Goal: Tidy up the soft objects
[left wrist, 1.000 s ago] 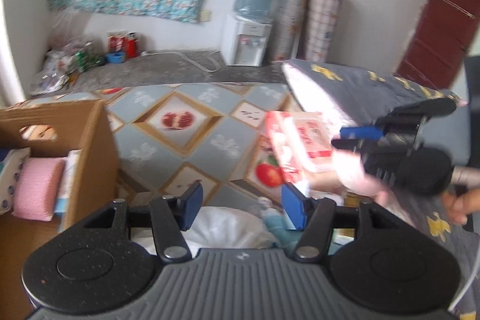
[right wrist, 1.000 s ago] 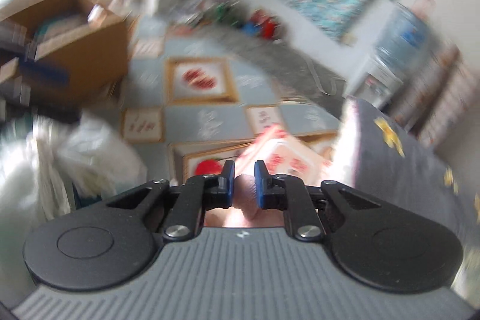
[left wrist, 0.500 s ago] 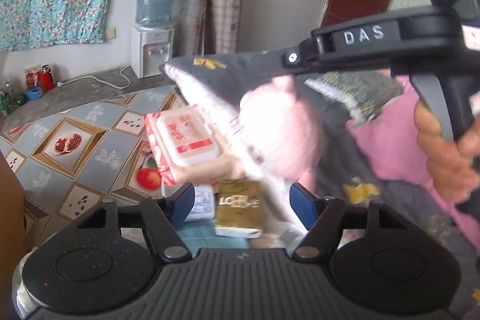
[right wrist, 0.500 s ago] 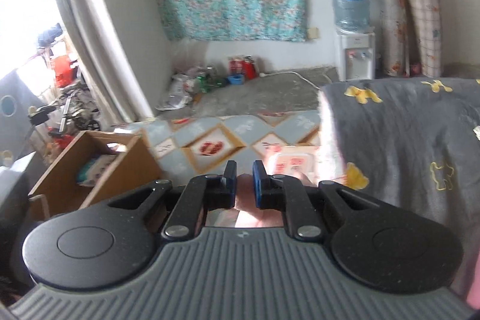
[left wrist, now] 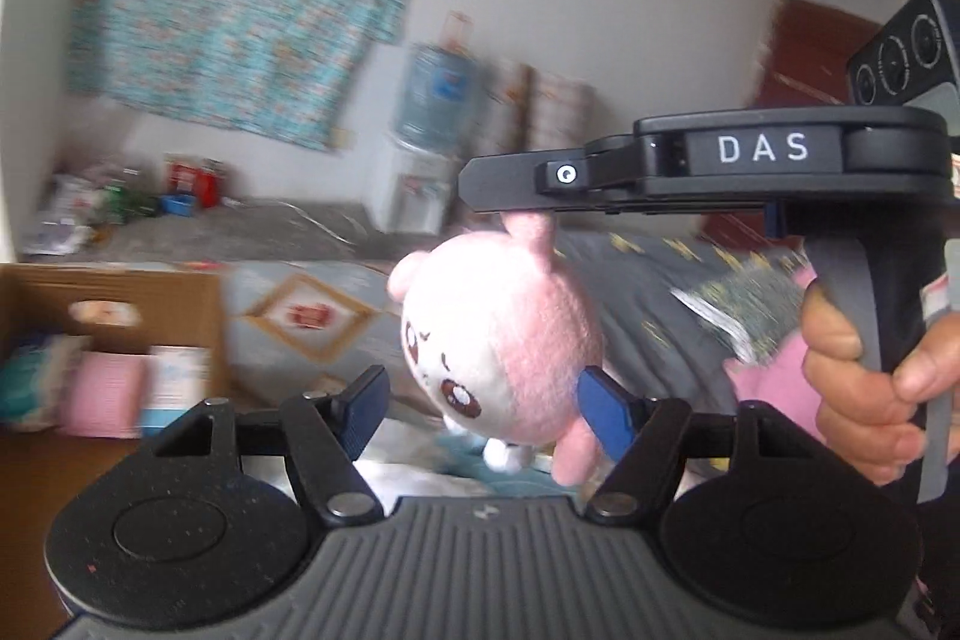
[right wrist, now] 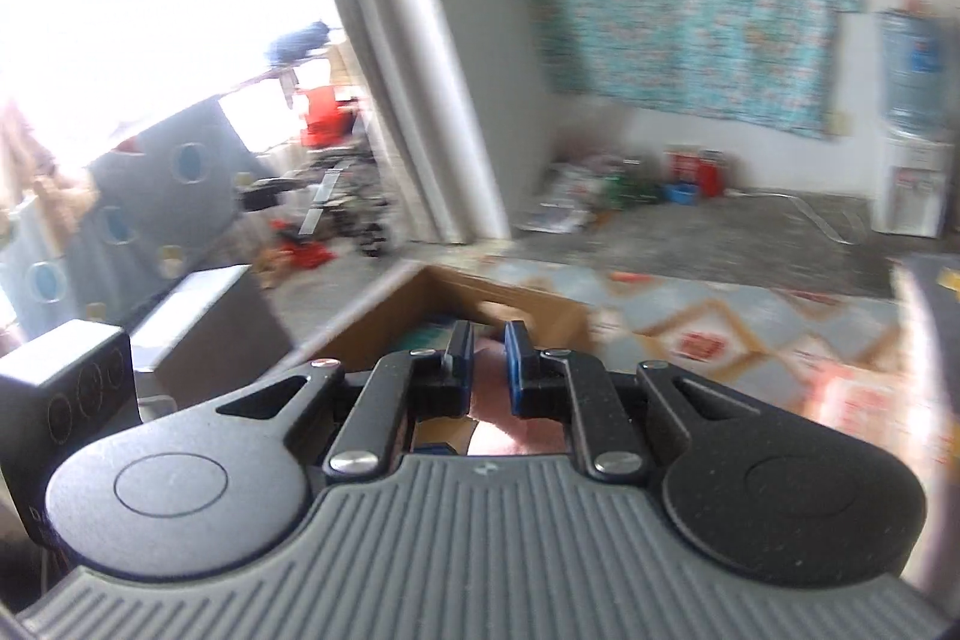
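A pink and white plush toy (left wrist: 504, 340) hangs by its ear from my right gripper (left wrist: 528, 220), which crosses the left wrist view from the right. In the right wrist view the right gripper (right wrist: 487, 347) is shut on a bit of pink plush (right wrist: 510, 430). My left gripper (left wrist: 486, 403) is open, and the toy's lower body hangs between its blue pads. A brown cardboard box (left wrist: 114, 292) stands at the left and holds a pink sponge (left wrist: 99, 394) and soft packs. The box (right wrist: 480, 298) also shows ahead in the right wrist view.
A grey bed cover with yellow prints (left wrist: 690, 292) lies at the right, with a pink cloth (left wrist: 774, 388) on it. A patterned floor mat (left wrist: 300, 316) lies behind the box. A water dispenser (left wrist: 420, 160) stands at the back wall. A curtain (right wrist: 408, 70) hangs at the left.
My right gripper has carried the plush toy up and to the left, off the bed towards the box. The toy now hangs between my left gripper's open pads. Both views have swung left.
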`<state>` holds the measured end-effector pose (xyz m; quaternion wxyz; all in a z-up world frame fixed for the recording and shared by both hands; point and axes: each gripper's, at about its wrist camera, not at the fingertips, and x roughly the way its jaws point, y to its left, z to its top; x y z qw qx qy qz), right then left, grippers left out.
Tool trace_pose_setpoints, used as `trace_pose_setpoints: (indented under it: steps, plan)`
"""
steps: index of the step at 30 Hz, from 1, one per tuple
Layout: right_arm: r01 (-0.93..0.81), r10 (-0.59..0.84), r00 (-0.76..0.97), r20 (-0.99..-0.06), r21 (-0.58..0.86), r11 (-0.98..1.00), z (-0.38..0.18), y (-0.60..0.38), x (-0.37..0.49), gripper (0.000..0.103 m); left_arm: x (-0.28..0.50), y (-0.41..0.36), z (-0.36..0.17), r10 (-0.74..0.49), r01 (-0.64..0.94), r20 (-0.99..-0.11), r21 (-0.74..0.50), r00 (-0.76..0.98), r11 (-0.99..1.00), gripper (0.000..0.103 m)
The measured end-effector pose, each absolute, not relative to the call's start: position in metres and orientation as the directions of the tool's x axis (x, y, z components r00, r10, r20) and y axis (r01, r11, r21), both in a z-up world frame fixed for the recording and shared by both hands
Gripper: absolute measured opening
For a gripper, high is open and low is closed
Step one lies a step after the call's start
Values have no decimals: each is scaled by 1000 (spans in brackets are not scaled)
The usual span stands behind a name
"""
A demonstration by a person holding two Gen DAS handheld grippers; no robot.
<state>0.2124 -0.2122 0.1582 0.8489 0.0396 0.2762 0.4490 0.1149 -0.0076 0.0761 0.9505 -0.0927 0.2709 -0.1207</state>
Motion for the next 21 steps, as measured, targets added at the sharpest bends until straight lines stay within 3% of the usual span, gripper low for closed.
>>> trace_pose_setpoints:
  steps: [7,13,18,21]
  plan:
    - [-819,874,257,-412,387,423,166,-82,205,10,87,68,87,-71,-47,-482,-229,873,972,71]
    - [-800,865,158,-476,452,394,127,19,221,10,98,116,65,87,-238,-557,-205,826,949,71]
    - [-788,751,170,-638,370,492,44,69,250,10,106,146,31,120,-331,-633,-227,765,916,71]
    - [-798,590,223,-776,203,568,-11,89,263,9,107,158,17,113,-357,-671,-239,733,903,70]
